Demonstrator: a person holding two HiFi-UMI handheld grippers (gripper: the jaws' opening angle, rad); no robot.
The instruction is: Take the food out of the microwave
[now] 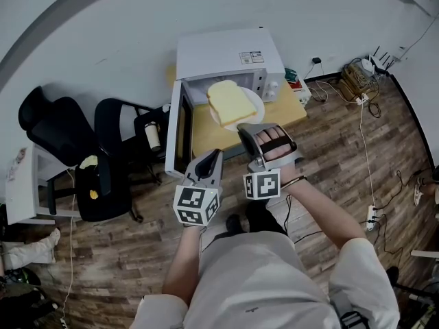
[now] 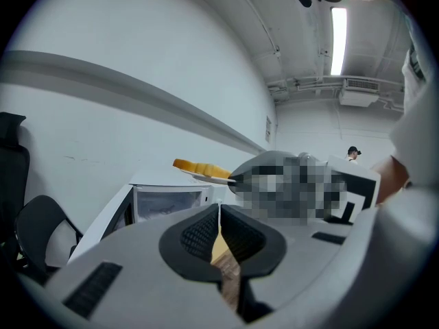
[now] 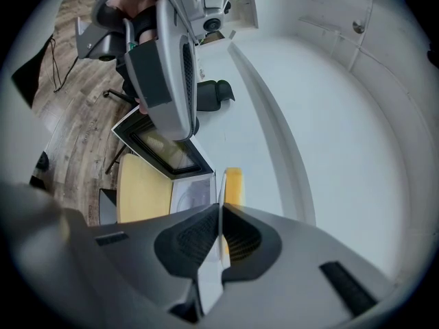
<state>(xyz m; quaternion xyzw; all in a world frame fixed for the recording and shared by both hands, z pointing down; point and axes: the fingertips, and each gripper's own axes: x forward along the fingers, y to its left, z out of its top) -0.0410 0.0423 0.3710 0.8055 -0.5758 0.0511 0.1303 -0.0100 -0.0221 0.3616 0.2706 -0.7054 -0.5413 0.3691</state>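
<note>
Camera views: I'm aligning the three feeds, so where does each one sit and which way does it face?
Head view: on the person's head, looking steeply down at the open microwave, the plate and toast; forearms, torso, left gripper and right gripper show.
Left gripper view: on the left gripper, looking along its shut, empty jaws toward the microwave.
Right gripper view: on the right gripper, rolled sideways, looking along jaws clamped on the plate rim.
Shared: both gripper views show the toast and microwave.
</note>
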